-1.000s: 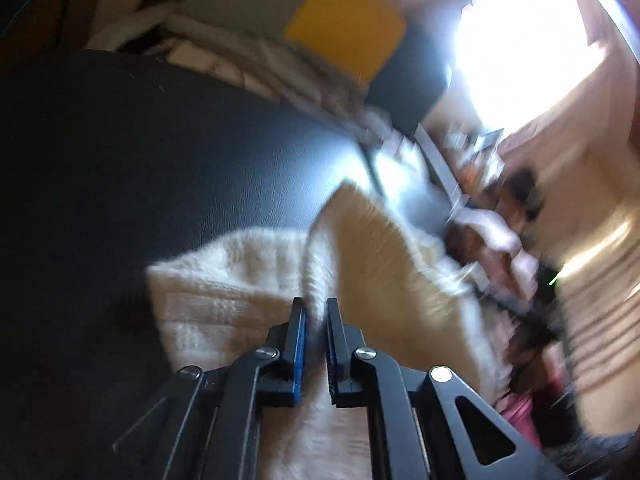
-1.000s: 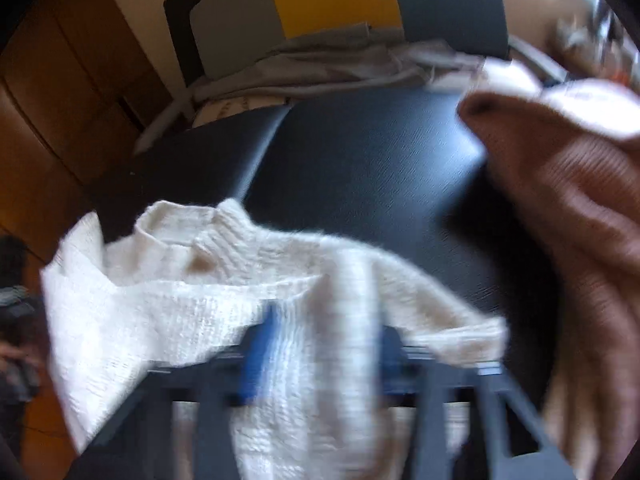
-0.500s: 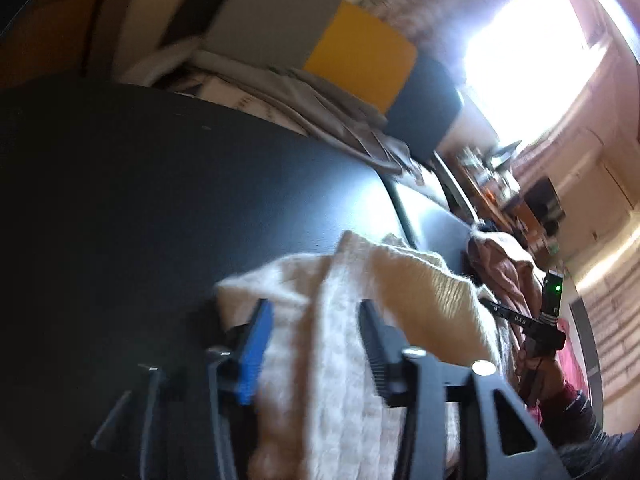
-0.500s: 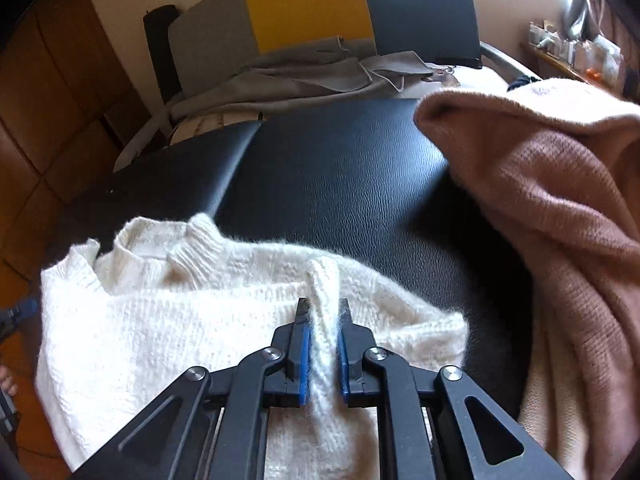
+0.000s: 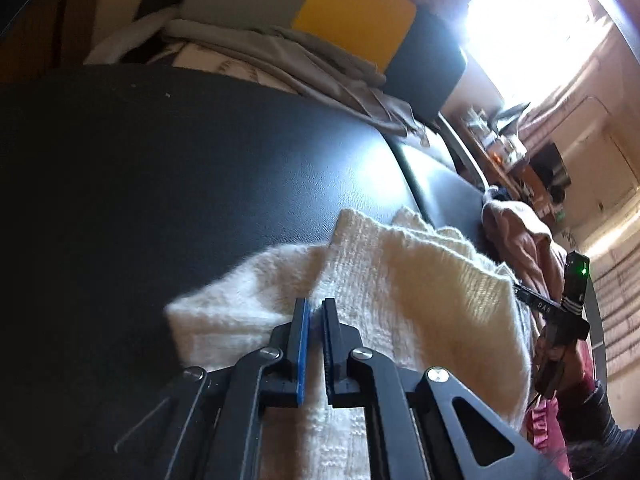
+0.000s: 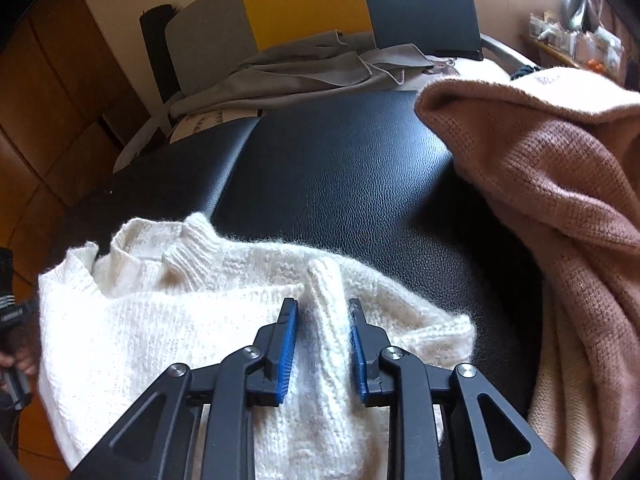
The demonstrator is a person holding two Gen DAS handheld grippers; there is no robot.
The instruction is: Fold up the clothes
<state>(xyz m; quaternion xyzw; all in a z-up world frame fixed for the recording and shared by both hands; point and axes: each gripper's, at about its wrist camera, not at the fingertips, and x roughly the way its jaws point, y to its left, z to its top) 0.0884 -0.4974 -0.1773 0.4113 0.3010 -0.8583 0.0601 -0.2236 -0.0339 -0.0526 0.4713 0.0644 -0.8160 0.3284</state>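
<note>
A cream knit sweater (image 6: 168, 320) lies partly folded on the black leather surface (image 6: 340, 176), collar toward the far left. My right gripper (image 6: 322, 306) is open, its jaws either side of a raised ridge of the knit without squeezing it. In the left wrist view the same sweater (image 5: 420, 300) lies with a folded flap on top. My left gripper (image 5: 316, 304) is shut on a fold of the sweater at its near edge. The right gripper also shows in the left wrist view (image 5: 564, 312), at the sweater's far side.
A pink-brown knit garment (image 6: 560, 184) is heaped to the right, also in the left wrist view (image 5: 520, 236). Grey clothes (image 6: 304, 76) lie at the back before a grey, yellow and black chair back (image 6: 304, 4). A cluttered shelf (image 5: 504, 148) stands under the bright window.
My left gripper was open half a second ago and has closed on the sweater. My right gripper, then pinching the ridge of knit, has opened around it.
</note>
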